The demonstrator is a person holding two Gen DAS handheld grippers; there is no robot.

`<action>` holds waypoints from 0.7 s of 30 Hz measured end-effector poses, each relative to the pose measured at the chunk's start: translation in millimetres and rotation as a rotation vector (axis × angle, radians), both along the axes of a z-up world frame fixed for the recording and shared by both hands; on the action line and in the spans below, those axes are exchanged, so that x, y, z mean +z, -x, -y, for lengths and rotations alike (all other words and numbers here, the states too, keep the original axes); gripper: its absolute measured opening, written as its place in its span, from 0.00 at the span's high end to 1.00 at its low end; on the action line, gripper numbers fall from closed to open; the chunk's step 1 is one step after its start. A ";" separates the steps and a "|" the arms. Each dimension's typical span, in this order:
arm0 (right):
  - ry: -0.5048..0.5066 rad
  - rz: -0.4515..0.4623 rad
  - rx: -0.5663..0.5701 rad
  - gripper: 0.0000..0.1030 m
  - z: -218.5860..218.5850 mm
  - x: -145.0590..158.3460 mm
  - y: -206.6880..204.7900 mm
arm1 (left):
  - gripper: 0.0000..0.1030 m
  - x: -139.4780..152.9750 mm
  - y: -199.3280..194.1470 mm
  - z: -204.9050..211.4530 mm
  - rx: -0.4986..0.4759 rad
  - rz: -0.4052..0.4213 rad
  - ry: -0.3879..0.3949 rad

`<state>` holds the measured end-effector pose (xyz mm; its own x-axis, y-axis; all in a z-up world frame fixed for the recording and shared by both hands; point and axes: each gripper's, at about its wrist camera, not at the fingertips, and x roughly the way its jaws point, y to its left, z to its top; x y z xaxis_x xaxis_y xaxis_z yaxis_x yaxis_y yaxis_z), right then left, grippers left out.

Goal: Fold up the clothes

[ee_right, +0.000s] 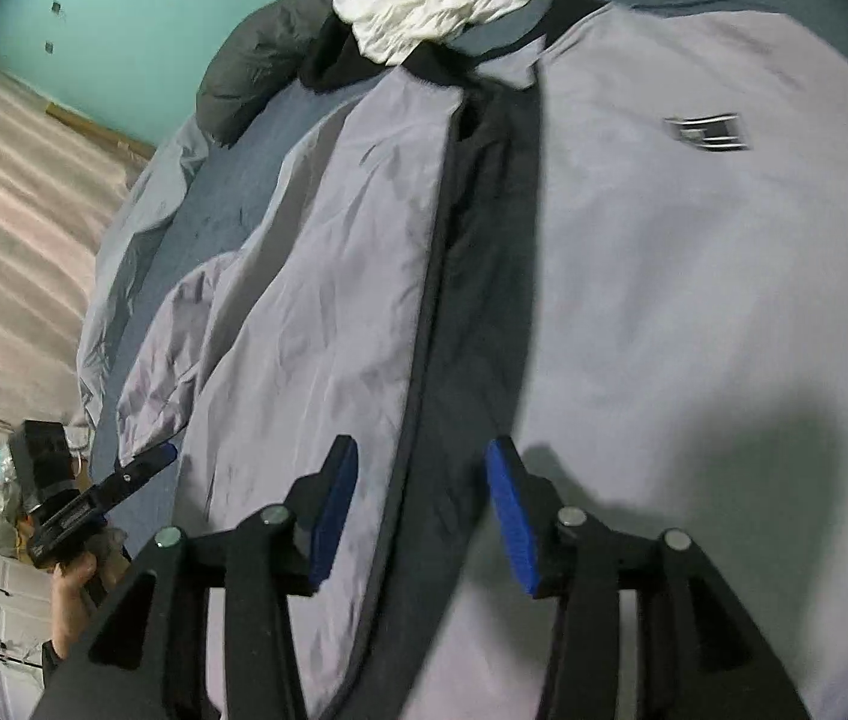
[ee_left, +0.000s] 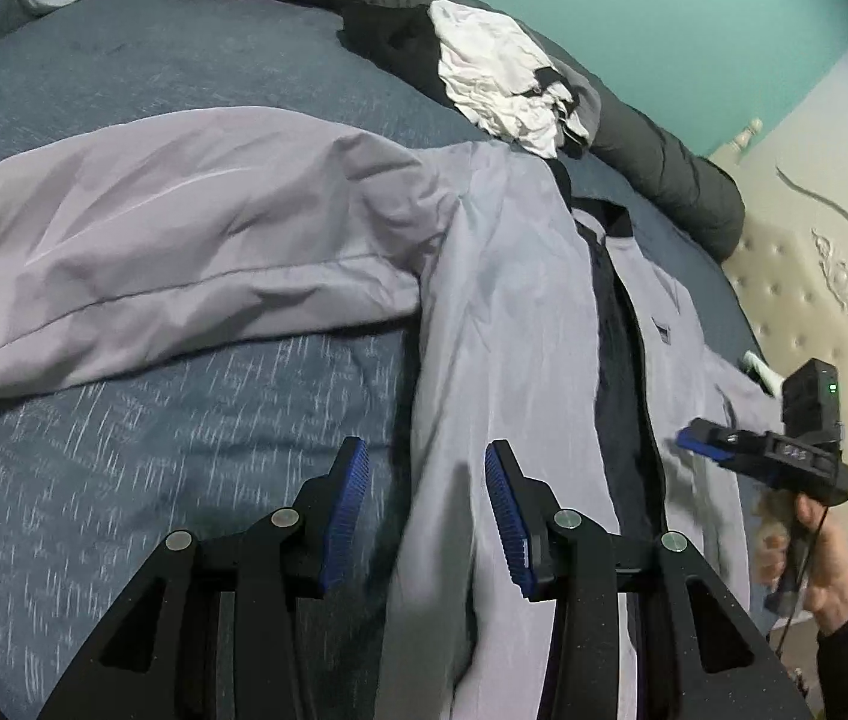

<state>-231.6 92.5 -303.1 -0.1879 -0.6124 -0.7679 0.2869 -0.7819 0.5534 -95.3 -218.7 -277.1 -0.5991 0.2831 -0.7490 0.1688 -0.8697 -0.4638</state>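
Evidently the fold had barely begun: on the bed (ee_left: pixel 123 60) the grey jacket (ee_right: pixel 664 300) lay face up, front unzipped, one sleeve (ee_left: pixel 153 240) flung out sideways. Both tools hovered above it with jaws wide and nothing held, the left hand-held gripper (ee_left: pixel 427 516) over the left front panel, the right hand-held gripper (ee_right: pixel 420 516) over the dark opening. Next, I judged, the sleeve needed bringing across. The chest badge (ee_right: pixel 706 132) was too blurred to read.

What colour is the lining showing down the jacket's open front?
Dark navy, nearly black, between the light grey panels of the jacket; the lining shows best in the right wrist view.
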 end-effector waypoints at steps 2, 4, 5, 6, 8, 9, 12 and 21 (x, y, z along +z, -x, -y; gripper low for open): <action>-0.011 0.006 0.021 0.56 14.7 -7.8 5.9 | 0.57 -3.3 5.2 2.9 0.001 -0.014 -0.010; -0.021 0.012 0.042 0.56 28.9 -15.7 11.7 | 0.57 -7.9 8.2 7.5 0.020 -0.030 -0.032; -0.023 0.017 0.049 0.56 33.9 -19.8 13.7 | 0.57 -10.8 8.7 10.0 0.030 -0.036 -0.052; -0.026 0.021 0.053 0.56 37.2 -23.1 15.5 | 0.57 -13.3 9.6 11.0 0.032 -0.034 -0.060; -0.032 0.026 0.052 0.56 41.5 -28.8 19.9 | 0.57 -15.7 10.7 11.6 0.029 -0.033 -0.059; -0.033 0.028 0.052 0.56 43.5 -31.4 22.3 | 0.57 -15.5 10.6 11.4 0.025 -0.039 -0.052; -0.031 0.031 0.046 0.56 48.6 -36.8 31.2 | 0.57 -16.3 9.7 13.4 0.029 -0.053 -0.046; 0.007 -0.002 0.041 0.67 54.7 -33.3 35.0 | 0.57 -22.3 8.2 22.4 0.052 -0.054 -0.069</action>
